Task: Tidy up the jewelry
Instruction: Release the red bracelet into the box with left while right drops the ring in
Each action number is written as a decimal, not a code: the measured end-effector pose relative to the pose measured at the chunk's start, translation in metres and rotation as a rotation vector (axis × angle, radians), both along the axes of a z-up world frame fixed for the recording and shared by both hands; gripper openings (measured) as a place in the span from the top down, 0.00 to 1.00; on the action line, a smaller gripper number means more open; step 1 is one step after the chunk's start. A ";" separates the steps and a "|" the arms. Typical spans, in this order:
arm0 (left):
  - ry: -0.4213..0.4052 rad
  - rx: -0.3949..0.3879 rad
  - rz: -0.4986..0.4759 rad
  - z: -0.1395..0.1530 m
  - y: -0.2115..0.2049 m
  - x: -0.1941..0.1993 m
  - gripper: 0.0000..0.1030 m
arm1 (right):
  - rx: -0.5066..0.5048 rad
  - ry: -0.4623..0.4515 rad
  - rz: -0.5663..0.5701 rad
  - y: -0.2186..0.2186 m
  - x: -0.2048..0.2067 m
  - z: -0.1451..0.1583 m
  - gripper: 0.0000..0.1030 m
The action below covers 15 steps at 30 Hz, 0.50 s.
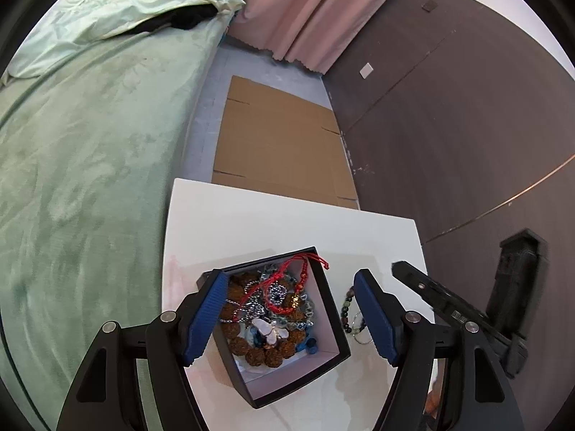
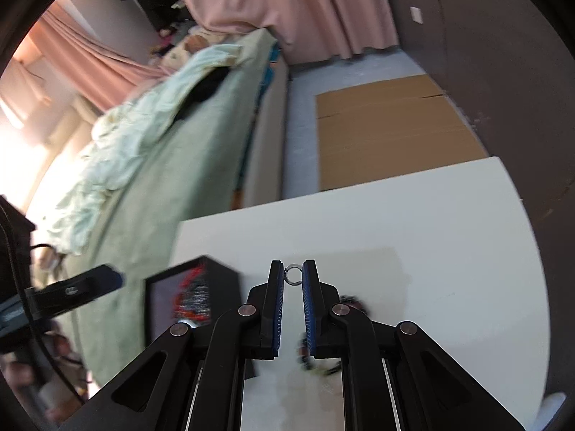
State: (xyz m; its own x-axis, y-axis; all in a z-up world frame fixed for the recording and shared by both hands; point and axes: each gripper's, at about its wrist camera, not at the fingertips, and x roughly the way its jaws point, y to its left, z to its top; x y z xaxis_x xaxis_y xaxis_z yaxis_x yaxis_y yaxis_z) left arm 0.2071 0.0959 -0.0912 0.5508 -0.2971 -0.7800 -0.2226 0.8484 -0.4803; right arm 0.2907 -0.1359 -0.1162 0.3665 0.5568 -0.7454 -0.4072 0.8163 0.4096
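A black box (image 1: 334, 337) with a white inside stands on the white table (image 1: 287, 222). It holds several pieces: a red cord bracelet (image 1: 287, 276), brown bead strands and a white butterfly pendant (image 1: 271, 330). My left gripper (image 1: 291, 319) is open, its fingers on either side of the box. A dark bead bracelet (image 1: 346, 309) lies on the table right of the box. My right gripper (image 2: 293, 276) is shut on a small silver ring (image 2: 293, 276) at its fingertips, above the table. The bead bracelet (image 2: 316, 359) lies under it, and the box (image 2: 194, 294) is to its left, blurred.
A bed with a green cover (image 1: 90, 161) runs along the table's left side. Flat cardboard (image 1: 280, 136) lies on the floor beyond the table. A dark wall (image 1: 467, 125) and pink curtains (image 1: 305, 10) stand at the right and back. The right gripper's body (image 1: 449, 309) shows at the table's right edge.
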 end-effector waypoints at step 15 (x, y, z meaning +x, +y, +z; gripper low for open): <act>-0.021 0.016 0.004 0.009 0.008 -0.015 0.24 | 0.085 0.044 0.274 0.064 -0.053 0.006 0.88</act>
State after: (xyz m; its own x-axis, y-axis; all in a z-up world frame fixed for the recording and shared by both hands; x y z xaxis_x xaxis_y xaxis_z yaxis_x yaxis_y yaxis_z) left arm 0.1920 0.1038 -0.0825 0.5681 -0.2826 -0.7729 -0.2163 0.8549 -0.4715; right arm 0.2375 -0.0718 -0.1100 0.1622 0.6919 -0.7035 -0.5877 0.6405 0.4944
